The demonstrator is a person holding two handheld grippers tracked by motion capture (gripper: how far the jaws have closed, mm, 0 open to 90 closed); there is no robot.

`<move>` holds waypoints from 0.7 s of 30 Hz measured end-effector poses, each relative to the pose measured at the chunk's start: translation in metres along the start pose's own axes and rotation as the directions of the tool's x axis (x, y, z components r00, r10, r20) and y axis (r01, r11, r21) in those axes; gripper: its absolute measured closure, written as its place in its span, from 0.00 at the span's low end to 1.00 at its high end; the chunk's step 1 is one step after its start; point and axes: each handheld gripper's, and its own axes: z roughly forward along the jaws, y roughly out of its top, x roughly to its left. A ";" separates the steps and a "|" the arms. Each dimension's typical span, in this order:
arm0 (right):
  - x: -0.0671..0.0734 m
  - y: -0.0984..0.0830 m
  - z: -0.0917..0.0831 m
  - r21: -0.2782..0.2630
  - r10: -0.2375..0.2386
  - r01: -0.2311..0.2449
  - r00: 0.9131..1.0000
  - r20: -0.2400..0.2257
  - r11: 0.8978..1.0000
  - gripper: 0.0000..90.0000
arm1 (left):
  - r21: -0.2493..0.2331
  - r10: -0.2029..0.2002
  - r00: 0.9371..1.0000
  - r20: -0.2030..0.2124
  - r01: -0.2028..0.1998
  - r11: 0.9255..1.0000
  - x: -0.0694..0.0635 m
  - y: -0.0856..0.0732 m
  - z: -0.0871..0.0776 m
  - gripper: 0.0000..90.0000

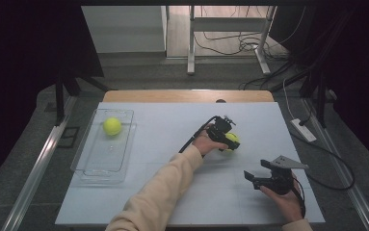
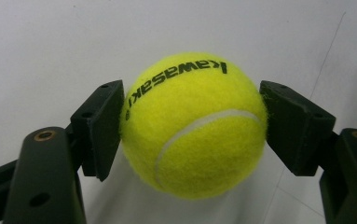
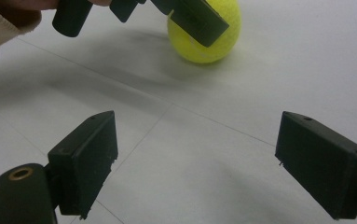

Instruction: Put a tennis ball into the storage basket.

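Mid-table, left claw (image 2: 192, 135) clamps ball (image 2: 194, 125).

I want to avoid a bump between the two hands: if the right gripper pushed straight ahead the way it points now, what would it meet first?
Bare table first, then probably the tennis ball clamped in the left gripper. The right gripper is open and empty; depth is hard to judge.

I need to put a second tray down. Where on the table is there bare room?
Bare: the near-left mat between the clear tray and the sleeve, and the far strip beyond the left tongs. Crowded: right-centre, around the gripped ball and the right tongs.
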 end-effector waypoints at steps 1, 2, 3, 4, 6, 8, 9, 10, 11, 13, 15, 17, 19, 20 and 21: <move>0.000 0.000 0.000 0.000 0.000 0.000 1.000 0.000 1.000 0.14 | -0.010 -0.008 1.000 -0.001 0.008 1.000 0.000 0.000 -0.001 0.30; 0.000 0.000 0.000 -0.001 -0.001 0.001 1.000 0.000 1.000 0.14 | -0.016 -0.007 1.000 0.002 0.007 1.000 0.001 0.001 -0.004 0.30; 0.000 0.000 0.000 -0.001 0.000 0.000 1.000 0.002 1.000 0.14 | -0.028 -0.013 1.000 0.007 0.013 1.000 0.001 0.001 -0.006 0.30; -0.001 0.000 0.000 -0.006 0.003 -0.003 1.000 0.001 1.000 0.14 | -0.029 -0.002 1.000 0.013 0.002 1.000 0.001 0.002 -0.009 0.30; -0.001 0.000 0.000 -0.007 0.005 -0.005 1.000 0.003 1.000 0.14 | -0.039 0.000 1.000 0.021 0.001 0.999 0.000 0.003 -0.012 0.30; 0.000 0.000 0.000 -0.007 0.001 -0.001 1.000 0.003 1.000 0.14 | -0.047 0.007 1.000 0.022 -0.006 0.999 -0.001 0.003 -0.015 0.30; -0.001 0.000 0.000 -0.008 0.003 -0.003 1.000 0.003 1.000 0.14 | -0.052 0.005 1.000 0.025 -0.004 0.999 -0.002 0.003 -0.016 0.30; -0.001 0.000 0.000 -0.007 0.004 -0.004 1.000 0.004 1.000 0.14 | -0.054 0.010 1.000 0.027 -0.009 0.999 -0.002 0.004 -0.017 0.30; 0.000 0.000 0.000 -0.007 0.003 -0.003 1.000 0.005 1.000 0.14 | -0.060 0.010 1.000 0.026 -0.008 0.998 -0.004 0.004 -0.019 0.30; 0.000 0.000 0.000 -0.007 0.002 -0.002 1.000 0.006 1.000 0.14 | -0.064 0.014 1.000 0.027 -0.012 0.998 -0.004 0.004 -0.020 0.30; 0.000 0.000 0.000 -0.007 0.000 0.000 1.000 0.008 1.000 0.14 | -0.067 0.020 1.000 0.023 -0.018 0.998 -0.005 0.005 -0.022 0.30; 0.000 0.000 -0.001 -0.010 -0.003 0.003 1.000 0.010 1.000 0.14 | -0.073 0.019 1.000 0.025 -0.017 0.997 -0.005 0.004 -0.025 0.30; -0.001 0.000 -0.001 -0.010 0.001 -0.001 1.000 0.010 1.000 0.14 | -0.078 0.018 1.000 0.022 -0.017 0.997 -0.005 0.004 -0.026 0.30; -0.001 0.000 -0.001 -0.012 0.002 -0.002 1.000 0.010 1.000 0.14 | -0.083 0.014 1.000 0.027 -0.012 0.996 -0.005 0.004 -0.028 0.30; -0.001 0.000 -0.001 -0.012 0.002 -0.002 1.000 0.012 1.000 0.14 | -0.085 0.018 1.000 0.023 -0.015 0.996 -0.005 0.005 -0.029 0.30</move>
